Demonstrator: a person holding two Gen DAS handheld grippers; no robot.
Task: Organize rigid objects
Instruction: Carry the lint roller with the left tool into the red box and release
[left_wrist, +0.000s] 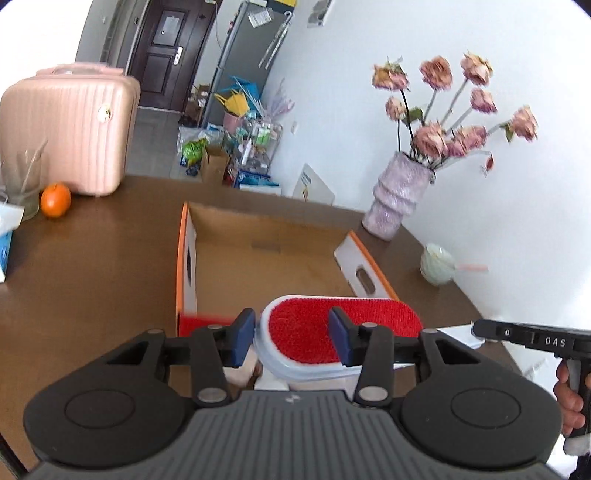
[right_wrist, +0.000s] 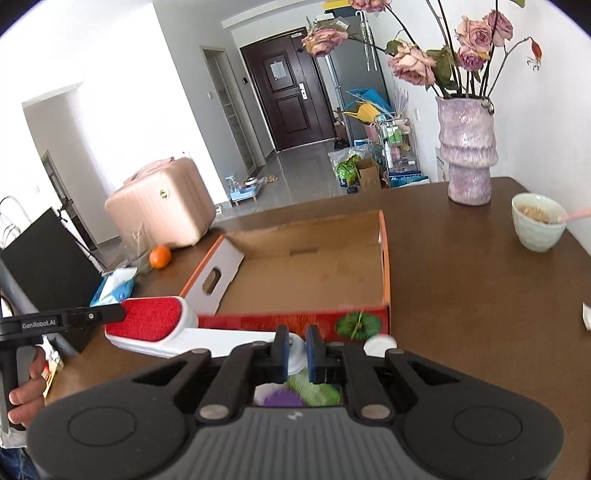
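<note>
The left gripper (left_wrist: 291, 341) is clamped on the red head of the lint brush (left_wrist: 343, 325) and the right gripper (right_wrist: 294, 350) on its white handle, keeping it level at lower centre, before the empty cardboard tray (left_wrist: 266, 254), probably its destination
</note>
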